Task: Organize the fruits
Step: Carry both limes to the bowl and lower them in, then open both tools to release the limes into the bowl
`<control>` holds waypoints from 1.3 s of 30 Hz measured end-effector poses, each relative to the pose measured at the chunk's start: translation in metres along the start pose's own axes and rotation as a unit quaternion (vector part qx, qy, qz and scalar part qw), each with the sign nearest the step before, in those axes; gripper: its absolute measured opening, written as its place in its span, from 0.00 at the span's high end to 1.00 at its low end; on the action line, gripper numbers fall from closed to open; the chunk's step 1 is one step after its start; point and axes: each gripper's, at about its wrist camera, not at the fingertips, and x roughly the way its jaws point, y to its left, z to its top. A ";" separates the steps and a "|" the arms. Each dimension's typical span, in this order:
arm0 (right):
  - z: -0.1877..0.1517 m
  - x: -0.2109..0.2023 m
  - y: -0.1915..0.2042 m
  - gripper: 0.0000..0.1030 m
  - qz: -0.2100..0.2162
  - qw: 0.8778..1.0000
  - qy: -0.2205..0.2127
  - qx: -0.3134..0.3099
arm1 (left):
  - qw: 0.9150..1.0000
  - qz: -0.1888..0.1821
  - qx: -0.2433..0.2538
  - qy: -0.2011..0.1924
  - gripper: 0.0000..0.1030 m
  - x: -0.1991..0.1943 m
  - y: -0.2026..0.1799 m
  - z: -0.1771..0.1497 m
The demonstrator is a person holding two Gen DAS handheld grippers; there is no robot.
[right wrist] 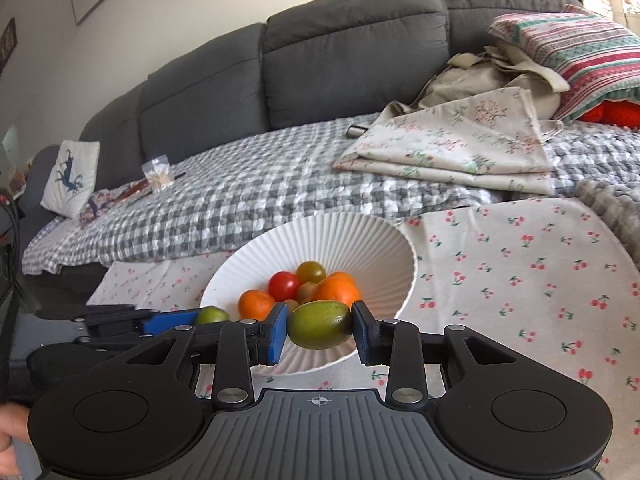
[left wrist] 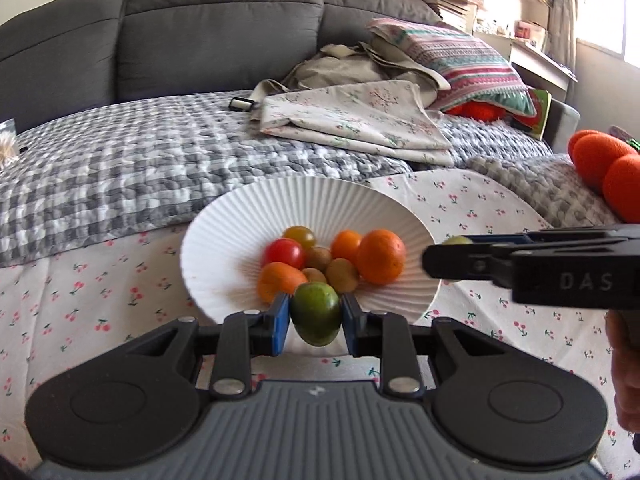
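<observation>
Left gripper [left wrist: 315, 314] jaws clamped on green fruit [left wrist: 316, 314], right gripper [right wrist: 320, 326] jaws gripping another green fruit [right wrist: 320, 324], over white bowl [right wrist: 360, 236]

orange plush toy [left wrist: 604, 176] cut off right

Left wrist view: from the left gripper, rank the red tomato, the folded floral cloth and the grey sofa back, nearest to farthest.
From the left gripper, shut on a green fruit:
1. Red tomato, in the white bowl just ahead, left of centre.
2. Folded floral cloth, on the checked blanket beyond the bowl, to the right.
3. Grey sofa back, at the far rear.
</observation>
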 end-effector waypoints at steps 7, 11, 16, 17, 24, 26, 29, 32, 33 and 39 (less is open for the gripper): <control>-0.004 0.017 0.002 0.68 0.013 1.000 0.012 0.008 | 1.000 0.007 0.010 0.006 0.75 0.011 -0.003 -0.003; -0.007 0.024 -0.002 0.66 0.015 0.999 0.018 0.022 | 1.000 0.008 0.008 0.004 0.74 0.011 -0.001 -0.004; -0.006 0.023 -0.005 0.65 0.021 0.999 0.013 0.038 | 1.000 0.012 0.010 0.002 0.67 0.008 -0.001 -0.003; -0.005 0.021 -0.005 0.64 0.020 0.999 0.009 0.039 | 1.000 0.012 0.009 0.000 0.66 0.006 0.000 -0.002; 0.003 0.004 -0.010 0.60 0.021 0.998 -0.006 0.059 | 1.000 0.019 -0.016 -0.009 0.58 -0.010 0.007 0.003; 0.003 0.001 -0.011 0.60 0.018 0.998 -0.003 0.061 | 0.999 0.023 -0.026 -0.009 0.54 -0.013 0.009 0.005; 0.004 -0.006 -0.009 0.54 0.011 0.998 -0.003 0.054 | 0.998 0.037 -0.042 -0.006 0.43 -0.019 0.011 0.006; 0.006 -0.016 -0.005 0.52 0.010 0.999 -0.008 0.048 | 0.998 0.047 -0.052 -0.008 0.36 -0.029 0.012 0.007; 0.006 -0.019 -0.004 0.52 0.010 0.999 -0.010 0.047 | 0.997 0.049 -0.056 -0.009 0.33 -0.033 0.013 0.008; 0.012 -0.043 0.002 0.30 -0.007 0.999 -0.024 0.026 | 0.994 0.074 -0.074 -0.013 0.17 -0.054 0.015 0.008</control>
